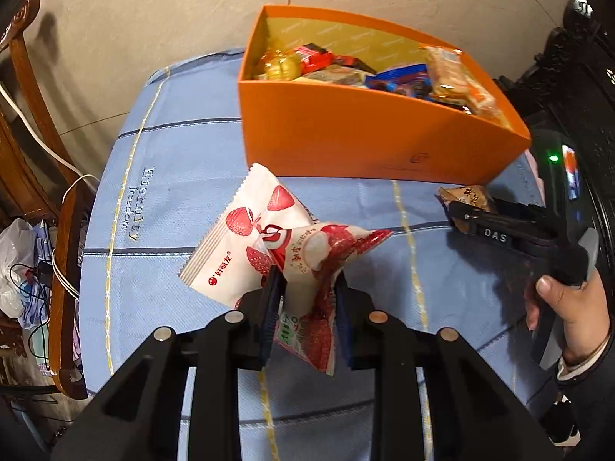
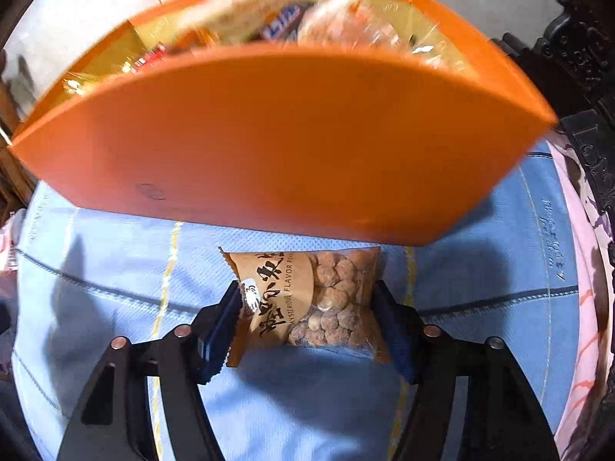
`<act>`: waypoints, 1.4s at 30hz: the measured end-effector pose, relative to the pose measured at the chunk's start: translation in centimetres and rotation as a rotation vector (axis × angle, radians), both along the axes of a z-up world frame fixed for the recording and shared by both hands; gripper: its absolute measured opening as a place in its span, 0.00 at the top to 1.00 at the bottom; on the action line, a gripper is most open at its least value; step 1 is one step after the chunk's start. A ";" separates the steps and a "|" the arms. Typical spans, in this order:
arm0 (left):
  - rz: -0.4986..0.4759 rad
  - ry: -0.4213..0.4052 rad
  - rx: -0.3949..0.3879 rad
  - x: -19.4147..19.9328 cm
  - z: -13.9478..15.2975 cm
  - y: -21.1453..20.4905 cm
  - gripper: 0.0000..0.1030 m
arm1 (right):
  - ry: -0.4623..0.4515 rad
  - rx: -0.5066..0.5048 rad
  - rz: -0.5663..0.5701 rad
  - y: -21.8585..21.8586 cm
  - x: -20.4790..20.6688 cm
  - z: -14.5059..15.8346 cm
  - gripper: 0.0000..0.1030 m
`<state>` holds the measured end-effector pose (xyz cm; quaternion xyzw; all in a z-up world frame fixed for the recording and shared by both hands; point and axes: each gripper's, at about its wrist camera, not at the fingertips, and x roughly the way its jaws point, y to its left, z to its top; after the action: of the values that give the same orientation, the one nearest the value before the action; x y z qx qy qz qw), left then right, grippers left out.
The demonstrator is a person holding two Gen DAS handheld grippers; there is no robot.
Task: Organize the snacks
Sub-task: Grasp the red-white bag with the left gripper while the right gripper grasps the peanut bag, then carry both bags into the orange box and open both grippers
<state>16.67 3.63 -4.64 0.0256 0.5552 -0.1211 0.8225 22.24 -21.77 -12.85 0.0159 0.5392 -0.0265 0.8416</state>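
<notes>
Left gripper (image 1: 307,288): jaws clamped on a red-and-white lychee packet (image 1: 323,269), crumpled between the pads and lifted clear of the cloth. A second packet, white with strawberry print (image 1: 246,238), hangs touching the first at the pinch point; whether it is also caught by the jaws cannot be told. Right gripper (image 2: 309,315): jaws about halfway in, straddling a brown peanut packet (image 2: 307,299) that lies flat on the worktop (image 2: 480,269); both pads sit at the packet's side edges, the left edge crimped against its pad, so the grip reads as on. In the left wrist view the same packet shows only as a brown corner past the black fingers of the right gripper (image 1: 467,217), with the person's hand (image 1: 569,307) on its handle. Worktop is covered by a light blue cloth (image 1: 173,153) with dark and yellow stripes. Beyond both grippers stands an orange box (image 1: 365,134), open-topped, gold-lined, near wall just behind the peanut packet. Inside: assorted wrapped snacks (image 1: 346,69), in red, blue, gold and clear wrappers. A wooden chair (image 1: 65,230) stands at the cloth's left edge, over pale floor.
</notes>
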 end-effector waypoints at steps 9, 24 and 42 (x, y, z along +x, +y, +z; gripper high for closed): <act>-0.048 -0.038 -0.028 -2.7 2.9 -2.4 0.75 | -0.102 0.100 0.027 -0.5 -6.6 6.0 0.34; -0.093 -0.205 -0.091 5.0 11.2 -6.5 0.75 | -0.349 0.144 0.054 -1.1 -4.0 17.5 0.34; 0.046 -0.174 -0.003 15.8 8.4 -8.3 0.19 | -0.260 0.079 -0.037 -1.0 8.5 15.0 0.21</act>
<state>32.44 -4.64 3.80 0.0221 0.4817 -0.1003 0.8703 30.79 -22.82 2.14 0.0624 0.4256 -0.0183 0.9026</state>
